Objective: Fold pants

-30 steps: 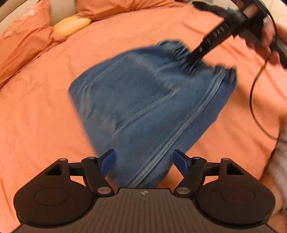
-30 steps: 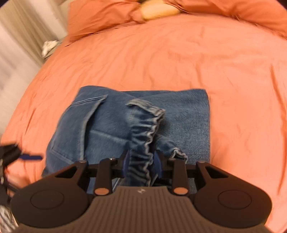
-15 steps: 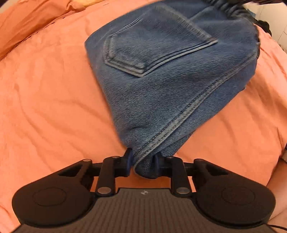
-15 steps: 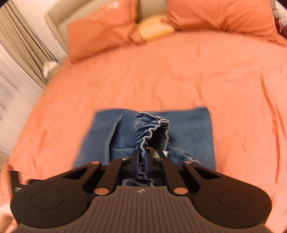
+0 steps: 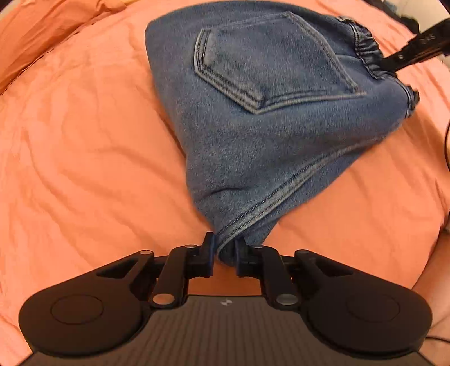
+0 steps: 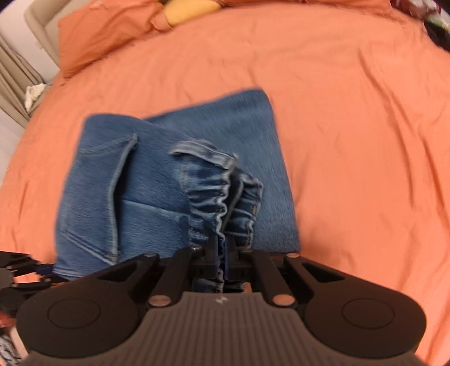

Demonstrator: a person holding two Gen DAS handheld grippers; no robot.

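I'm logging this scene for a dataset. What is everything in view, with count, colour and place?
Jeans: one pair, blue denim, partly folded on the bed, back pocket up, elastic waistband gathered.
Bedspread: one, orange, under the jeans.
Pillows: at least two, orange, at the head of the bed.
Cushion: one, yellow, between the pillows.
Curtain: beige, beside the bed on the left of the right wrist view.
Left gripper: one, black with blue fingers, shut on the jeans' seam edge.
Right gripper: one, black with blue fingers, shut on the waistband.
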